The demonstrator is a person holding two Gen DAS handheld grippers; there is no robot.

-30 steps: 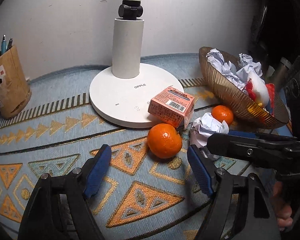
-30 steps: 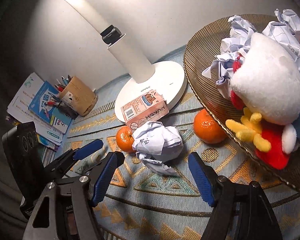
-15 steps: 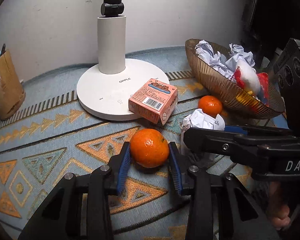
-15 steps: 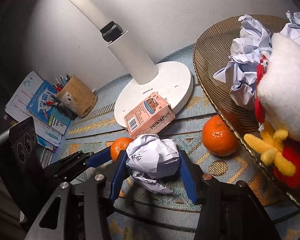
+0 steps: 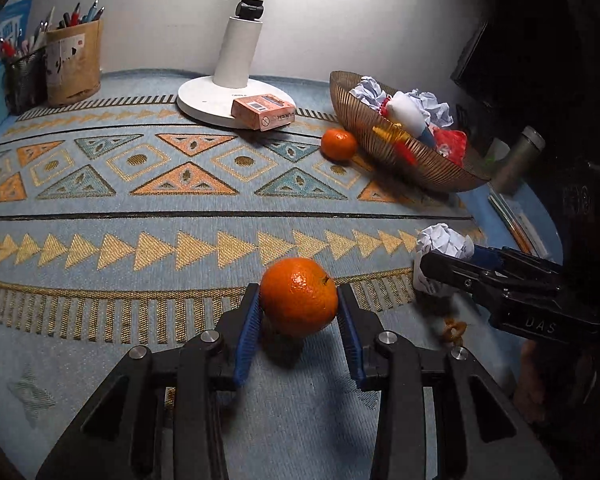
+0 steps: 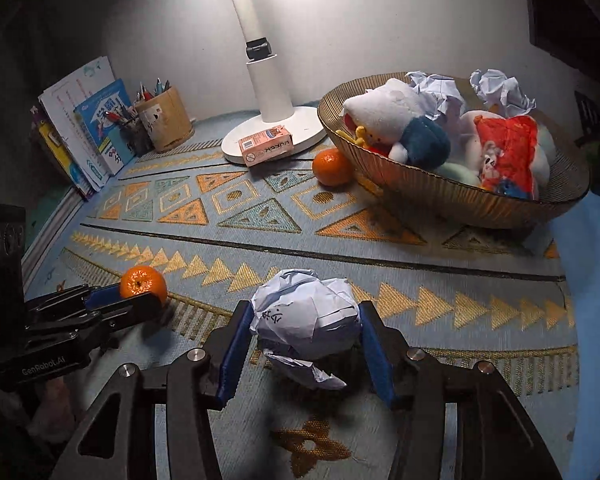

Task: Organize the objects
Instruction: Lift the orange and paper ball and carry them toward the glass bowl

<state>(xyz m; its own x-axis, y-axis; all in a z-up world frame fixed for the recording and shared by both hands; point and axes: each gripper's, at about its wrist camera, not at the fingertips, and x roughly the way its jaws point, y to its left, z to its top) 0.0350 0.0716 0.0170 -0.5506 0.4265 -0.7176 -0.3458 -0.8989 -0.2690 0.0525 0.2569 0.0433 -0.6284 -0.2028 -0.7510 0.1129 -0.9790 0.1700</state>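
Note:
My left gripper (image 5: 299,308) is shut on an orange (image 5: 299,297) and holds it above the patterned mat; it also shows in the right wrist view (image 6: 142,282). My right gripper (image 6: 305,322) is shut on a crumpled paper ball (image 6: 305,314), also lifted off the mat; the ball shows in the left wrist view (image 5: 444,242) at right. A second orange (image 5: 339,143) (image 6: 332,167) lies on the mat against the gold wire bowl (image 6: 440,196) (image 5: 404,160), which holds plush toys and paper balls.
A white lamp base (image 5: 204,100) stands at the back with a pink carton (image 5: 263,112) (image 6: 265,150) leaning on it. A pen holder (image 5: 73,65) (image 6: 164,118) and books (image 6: 84,128) stand at the back left. A metal cylinder (image 5: 516,164) stands right of the bowl.
Both grippers closed on their objects and pulled back toward the near edge of the mat, lifting the orange and the paper ball away from the lamp and carton.

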